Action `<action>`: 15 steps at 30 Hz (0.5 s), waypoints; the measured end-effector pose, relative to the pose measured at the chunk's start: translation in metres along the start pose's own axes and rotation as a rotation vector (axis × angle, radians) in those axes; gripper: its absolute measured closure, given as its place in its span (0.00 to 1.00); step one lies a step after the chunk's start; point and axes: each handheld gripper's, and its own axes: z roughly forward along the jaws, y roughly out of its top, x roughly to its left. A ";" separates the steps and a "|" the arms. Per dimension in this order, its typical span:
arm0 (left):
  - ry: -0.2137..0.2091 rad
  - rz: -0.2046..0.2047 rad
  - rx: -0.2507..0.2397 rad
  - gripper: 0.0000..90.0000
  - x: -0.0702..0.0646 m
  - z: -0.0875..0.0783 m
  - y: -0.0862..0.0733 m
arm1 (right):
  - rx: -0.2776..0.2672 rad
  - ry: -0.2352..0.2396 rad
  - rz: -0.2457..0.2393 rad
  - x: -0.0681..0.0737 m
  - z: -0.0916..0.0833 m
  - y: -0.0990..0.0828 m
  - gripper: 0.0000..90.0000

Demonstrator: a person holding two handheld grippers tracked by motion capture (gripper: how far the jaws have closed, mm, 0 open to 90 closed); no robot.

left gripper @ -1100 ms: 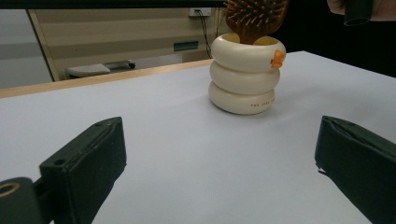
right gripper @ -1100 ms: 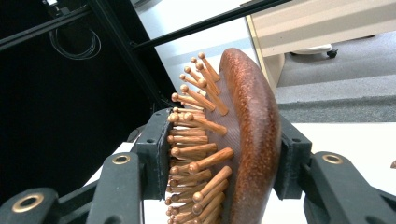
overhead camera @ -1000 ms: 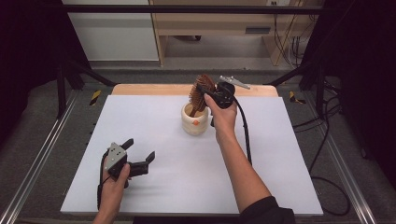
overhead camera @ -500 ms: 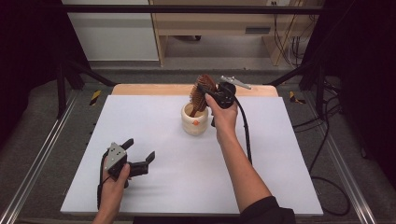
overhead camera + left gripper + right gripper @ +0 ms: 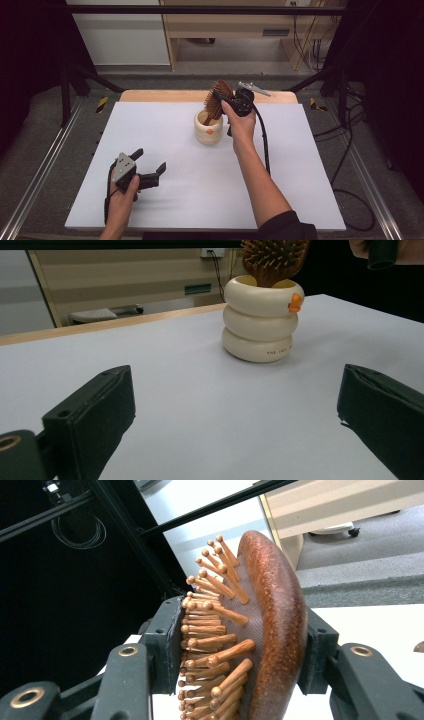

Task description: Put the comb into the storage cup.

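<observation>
A cream ribbed cup (image 5: 208,131) with an orange mark stands at the back middle of the white table; the left gripper view has the cup (image 5: 260,325) ahead. A brown wooden hairbrush (image 5: 217,99) stands with its handle in the cup. My right gripper (image 5: 226,98) is shut on the brush head; in the right gripper view one pad presses the bristles and the other the back of the hairbrush (image 5: 265,630). My left gripper (image 5: 149,165) rests open near the table's front left, nothing between its fingers (image 5: 90,415).
A wooden strip (image 5: 165,96) runs along the table's far edge. Metal frame rails (image 5: 45,165) flank the table. The right gripper's black cable (image 5: 264,140) hangs beside the forearm. A shelf unit (image 5: 225,30) stands behind.
</observation>
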 end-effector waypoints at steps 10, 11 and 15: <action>0.002 -0.002 -0.001 0.02 0.001 0.000 0.000 | 0.001 -0.005 0.003 -0.002 -0.001 0.000 0.51; 0.002 -0.001 -0.001 0.02 0.001 0.000 0.000 | 0.001 -0.006 0.005 -0.002 -0.001 -0.001 0.51; 0.000 0.000 0.000 0.02 0.000 0.000 0.000 | 0.001 -0.006 0.012 -0.004 -0.001 -0.001 0.51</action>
